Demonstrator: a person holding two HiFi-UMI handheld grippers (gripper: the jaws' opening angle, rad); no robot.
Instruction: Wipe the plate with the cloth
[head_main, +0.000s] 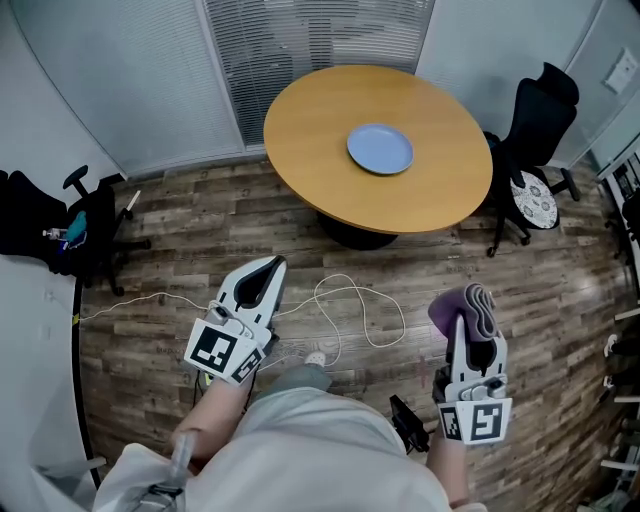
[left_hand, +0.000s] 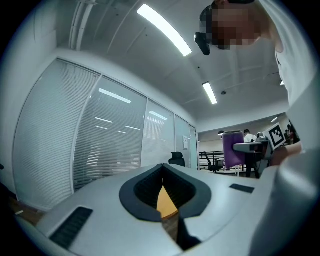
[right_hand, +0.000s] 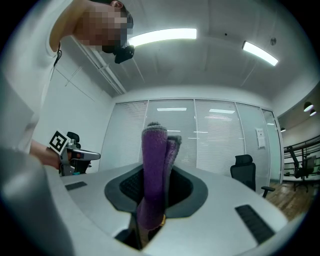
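Observation:
A light blue plate (head_main: 380, 149) lies on a round wooden table (head_main: 320, 150) far ahead in the head view. My right gripper (head_main: 471, 330) is shut on a folded purple cloth (head_main: 468, 310), which sticks up between the jaws (right_hand: 155, 175) in the right gripper view. My left gripper (head_main: 264, 274) is shut with nothing in it; only a sliver of the orange table (left_hand: 165, 200) shows through its jaws. Both grippers are held level above the wooden floor, well short of the table.
A black office chair (head_main: 535, 125) stands right of the table, another black chair (head_main: 85, 230) at the left wall. A white cable (head_main: 345, 310) loops on the floor between me and the table. Glass walls with blinds (head_main: 310, 40) are behind the table.

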